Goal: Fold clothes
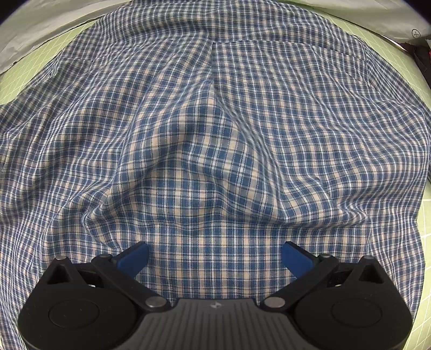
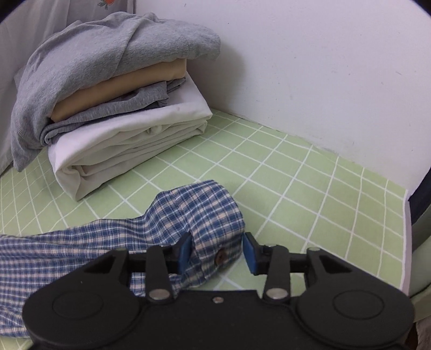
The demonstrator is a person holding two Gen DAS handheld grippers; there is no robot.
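A blue, white and tan plaid shirt [image 1: 204, 129] lies spread and rumpled on the green grid mat, filling the left wrist view. My left gripper [image 1: 215, 258] hovers low over its near part, wide open, nothing between the blue pads [image 1: 134, 258]. In the right wrist view the shirt's sleeve [image 2: 113, 237] runs in from the left and ends in a buttoned cuff [image 2: 215, 223]. My right gripper [image 2: 217, 249] straddles that cuff, jaws partly closed around it. The left pad [image 2: 185, 249] touches the cloth; the cuff still looks uncompressed.
A stack of folded clothes [image 2: 115, 88], grey over tan over white, stands at the back left by the white wall [image 2: 309, 67]. Green grid mat [image 2: 309, 193] lies open to the right. Pale fabric [image 1: 40, 24] borders the mat's far edge.
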